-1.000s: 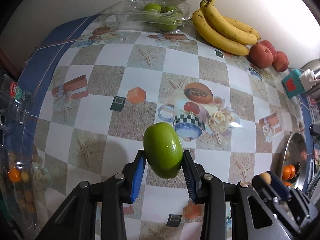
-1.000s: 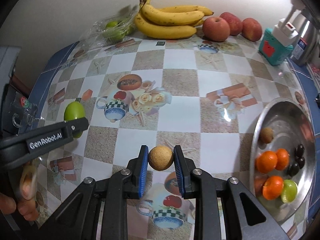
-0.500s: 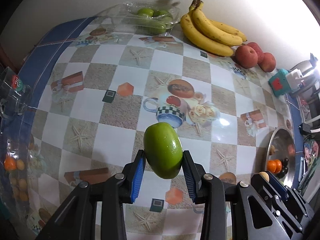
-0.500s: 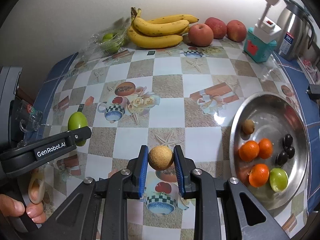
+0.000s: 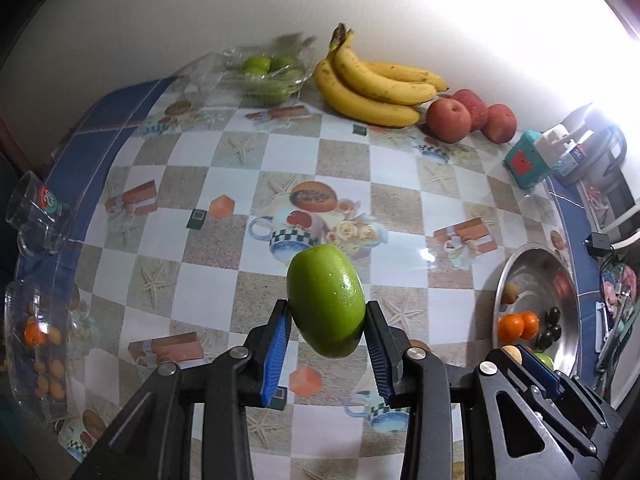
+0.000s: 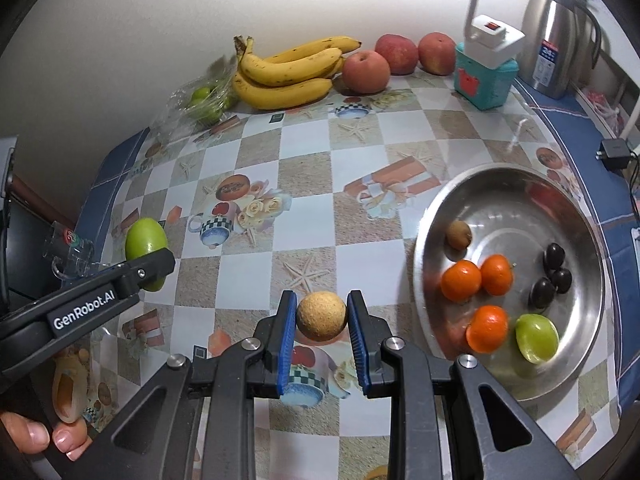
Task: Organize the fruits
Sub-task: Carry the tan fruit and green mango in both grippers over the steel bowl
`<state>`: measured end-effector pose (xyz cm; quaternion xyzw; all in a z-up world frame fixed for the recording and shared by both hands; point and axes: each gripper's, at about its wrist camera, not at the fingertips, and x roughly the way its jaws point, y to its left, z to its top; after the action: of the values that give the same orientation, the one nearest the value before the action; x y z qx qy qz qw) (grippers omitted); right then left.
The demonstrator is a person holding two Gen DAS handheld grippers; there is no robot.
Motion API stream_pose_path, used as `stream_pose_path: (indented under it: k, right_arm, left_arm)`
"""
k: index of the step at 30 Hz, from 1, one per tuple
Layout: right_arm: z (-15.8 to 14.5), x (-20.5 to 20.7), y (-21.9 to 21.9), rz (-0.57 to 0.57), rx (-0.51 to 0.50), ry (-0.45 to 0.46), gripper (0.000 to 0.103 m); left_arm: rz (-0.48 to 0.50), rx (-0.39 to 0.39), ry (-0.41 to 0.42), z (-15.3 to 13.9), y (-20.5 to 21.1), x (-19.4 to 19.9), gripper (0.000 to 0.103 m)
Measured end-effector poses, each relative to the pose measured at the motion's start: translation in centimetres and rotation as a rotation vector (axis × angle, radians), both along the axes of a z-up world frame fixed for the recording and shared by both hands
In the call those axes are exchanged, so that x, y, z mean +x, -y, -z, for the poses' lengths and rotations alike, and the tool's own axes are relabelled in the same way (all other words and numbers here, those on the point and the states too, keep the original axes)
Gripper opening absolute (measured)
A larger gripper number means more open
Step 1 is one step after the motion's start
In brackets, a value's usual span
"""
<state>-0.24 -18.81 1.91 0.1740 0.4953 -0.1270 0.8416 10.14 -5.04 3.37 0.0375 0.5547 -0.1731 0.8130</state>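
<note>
Tongs: left (image 5: 326,338) clamps one green fruit (image 5: 326,300), right (image 6: 322,322) one tan ball (image 6: 321,316).

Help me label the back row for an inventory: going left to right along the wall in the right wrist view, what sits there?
Bag of green fruits → bananas → three red apples → teal box with white plug adapter → steel kettle.
</note>
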Motion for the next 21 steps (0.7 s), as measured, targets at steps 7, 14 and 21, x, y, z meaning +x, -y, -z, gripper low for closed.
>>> stream_pose_path:
  k: [7, 14, 21]
  right_arm:
    - [-0.7, -1.5, 2.6, 0.042, 0.037, 0.023, 0.027]
    - [-0.6, -3.2, 7.2, 0.144, 0.065, 0.021, 0.027]
    - [-0.8, -5.6, 12.1, 0.254, 0.126, 0.043, 0.027]
  left_arm:
    - [0.025, 0.010, 0.030, -1.0, 2.0, -1.5, 0.040]
    - [0.095, 0.026, 0.047, -1.5, 5.6, -3.3, 0.040]
    - [0.200, 0.066, 0.065, -1.5, 10.2, -5.9, 0.040]
